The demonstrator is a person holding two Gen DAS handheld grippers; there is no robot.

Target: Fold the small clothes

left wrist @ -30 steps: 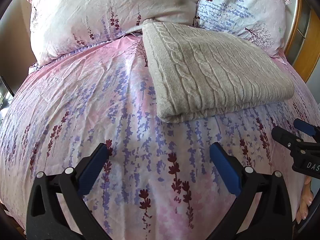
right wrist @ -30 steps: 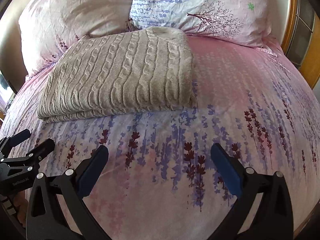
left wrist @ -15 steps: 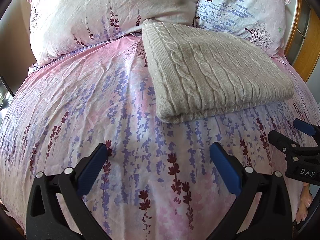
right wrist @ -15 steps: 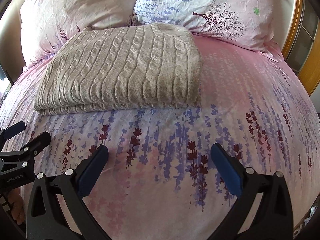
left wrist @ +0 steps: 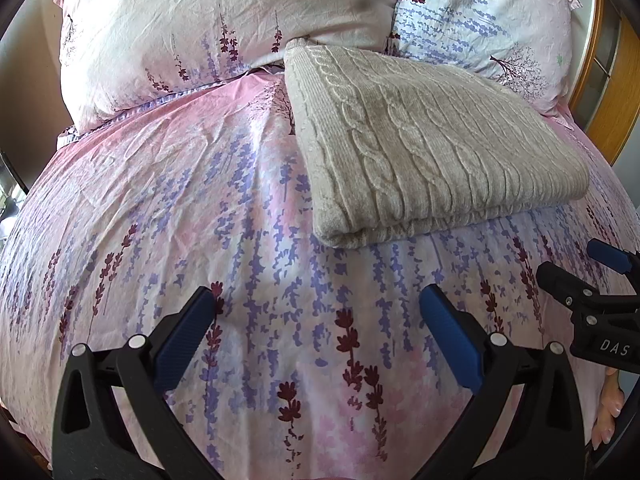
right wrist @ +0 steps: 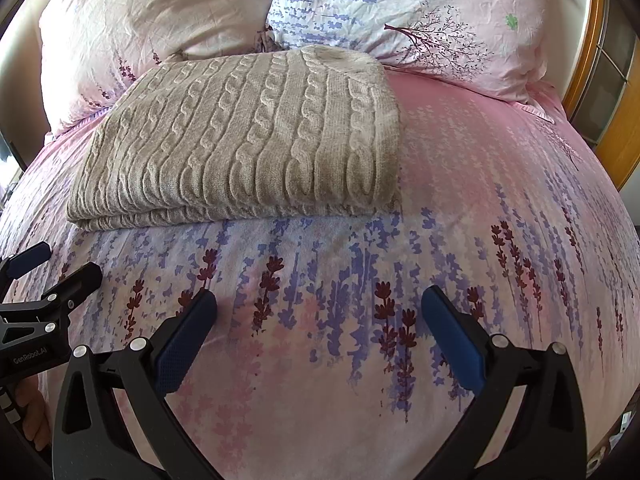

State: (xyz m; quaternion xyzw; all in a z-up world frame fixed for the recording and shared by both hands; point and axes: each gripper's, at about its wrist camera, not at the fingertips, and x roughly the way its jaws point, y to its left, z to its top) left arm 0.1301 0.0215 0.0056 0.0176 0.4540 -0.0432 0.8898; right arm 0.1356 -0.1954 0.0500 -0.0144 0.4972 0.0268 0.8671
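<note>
A beige cable-knit sweater (left wrist: 420,140) lies folded in a neat rectangle on the bed, its far edge against the pillows; it also shows in the right wrist view (right wrist: 248,140). My left gripper (left wrist: 316,308) is open and empty, low over the bedspread in front of the sweater's left corner. My right gripper (right wrist: 318,308) is open and empty, low over the bedspread in front of the sweater's near edge. Each gripper shows at the side of the other's view: the right one (left wrist: 580,276) and the left one (right wrist: 52,272).
The bed has a pink bedspread (left wrist: 160,208) printed with lavender sprigs. Two floral pillows (left wrist: 208,20) (right wrist: 440,12) stand at the head. A wooden frame (right wrist: 600,92) with glass panes runs along the right side.
My right gripper's view has shifted a little, so the sweater sits lower and more centred. The left gripper has barely moved. The sweater has not moved.
</note>
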